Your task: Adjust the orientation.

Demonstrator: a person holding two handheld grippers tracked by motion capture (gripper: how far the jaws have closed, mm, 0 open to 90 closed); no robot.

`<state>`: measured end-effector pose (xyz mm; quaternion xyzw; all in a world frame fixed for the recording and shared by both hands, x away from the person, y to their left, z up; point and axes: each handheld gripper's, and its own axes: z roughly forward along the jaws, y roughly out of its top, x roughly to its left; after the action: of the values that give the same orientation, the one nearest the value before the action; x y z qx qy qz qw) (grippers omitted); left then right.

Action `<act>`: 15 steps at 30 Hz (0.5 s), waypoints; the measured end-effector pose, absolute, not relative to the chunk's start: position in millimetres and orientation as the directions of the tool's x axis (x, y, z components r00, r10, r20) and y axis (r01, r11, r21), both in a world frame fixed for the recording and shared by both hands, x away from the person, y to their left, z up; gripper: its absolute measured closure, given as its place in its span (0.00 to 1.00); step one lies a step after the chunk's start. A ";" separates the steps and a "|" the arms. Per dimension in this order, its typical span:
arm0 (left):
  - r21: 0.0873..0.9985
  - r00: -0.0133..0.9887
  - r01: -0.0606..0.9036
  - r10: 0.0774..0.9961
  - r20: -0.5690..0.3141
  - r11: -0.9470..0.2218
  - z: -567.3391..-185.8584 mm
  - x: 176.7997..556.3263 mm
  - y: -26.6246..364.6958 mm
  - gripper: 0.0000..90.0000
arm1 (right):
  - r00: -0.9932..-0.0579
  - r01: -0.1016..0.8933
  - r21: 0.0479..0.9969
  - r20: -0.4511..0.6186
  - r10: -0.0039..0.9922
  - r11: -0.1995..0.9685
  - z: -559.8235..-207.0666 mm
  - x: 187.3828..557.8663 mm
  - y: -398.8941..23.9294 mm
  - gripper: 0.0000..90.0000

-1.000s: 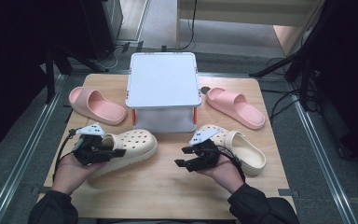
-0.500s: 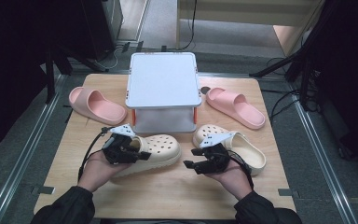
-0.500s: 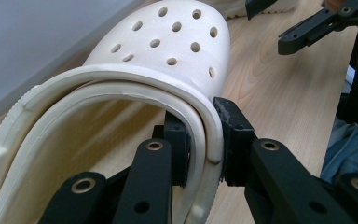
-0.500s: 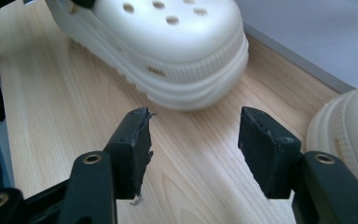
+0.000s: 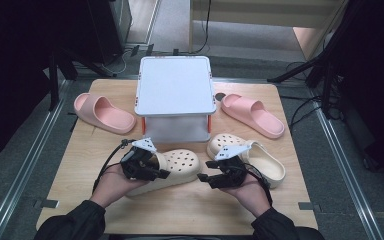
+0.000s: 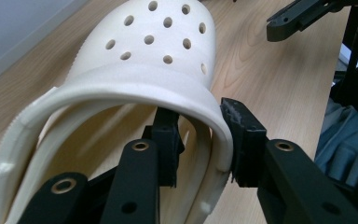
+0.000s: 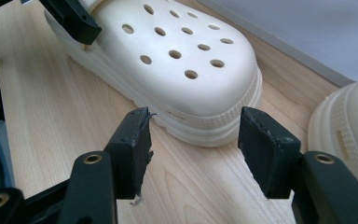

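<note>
The bench (image 5: 80,165) is a light wooden top carrying everything in the scene. At its rear centre stands a white stand (image 5: 176,86), a flat square top on orange-edged legs. No brand, label or writing can be read on any item.

Two pink slides flank the stand: the left slide (image 5: 103,113) lies beside its left leg, the right slide (image 5: 252,114) beside its right leg.

Two cream clogs with perforated toes lie in front of the stand. The left clog (image 5: 172,167) lies on its sole, just in front of the stand, toe toward the right clog (image 5: 252,160). The two clogs are near each other but apart.

The left gripper (image 5: 142,165) is at the heel end of the left clog. In the left gripper view, one of the fingers (image 6: 168,140) is inside the heel opening and the other is outside the rim. The rim sits between them with the pads close on both sides. The jaws have just been opening, and they stand at a medium gap around the rim.

The right gripper (image 5: 215,175) sits between the two clogs, aimed at the toe of the left clog. In the right gripper view its fingers (image 7: 133,144) stand wide, holding nothing, short of the toe.
</note>
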<state>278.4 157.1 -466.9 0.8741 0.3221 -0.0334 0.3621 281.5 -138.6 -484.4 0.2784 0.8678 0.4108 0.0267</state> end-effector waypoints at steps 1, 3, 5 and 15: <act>0.612 0.790 0.587 0.541 -0.288 -0.530 -463.4 276.5 161.1 0.72 | -0.846 0.458 0.729 0.180 0.502 0.509 -484.3 281.4 -137.3 0.49; 0.620 0.786 0.588 0.547 -0.287 -0.519 -458.9 274.6 165.7 0.70 | -0.846 0.458 0.731 0.183 0.501 0.506 -484.2 281.0 -135.9 0.50; 0.627 0.785 0.586 0.552 -0.281 -0.514 -455.3 273.0 170.2 0.68 | -0.847 0.458 0.733 0.187 0.498 0.503 -484.1 281.0 -135.1 0.51; 0.640 0.785 0.582 0.555 -0.277 -0.503 -442.9 266.6 189.1 0.61 | -0.844 0.457 0.739 0.186 0.503 0.494 -483.8 280.1 -131.3 0.50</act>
<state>266.6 189.1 -442.9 0.8666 0.3277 -0.0180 0.3758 280.1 -131.3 -483.8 0.2779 0.8639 0.4192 0.0274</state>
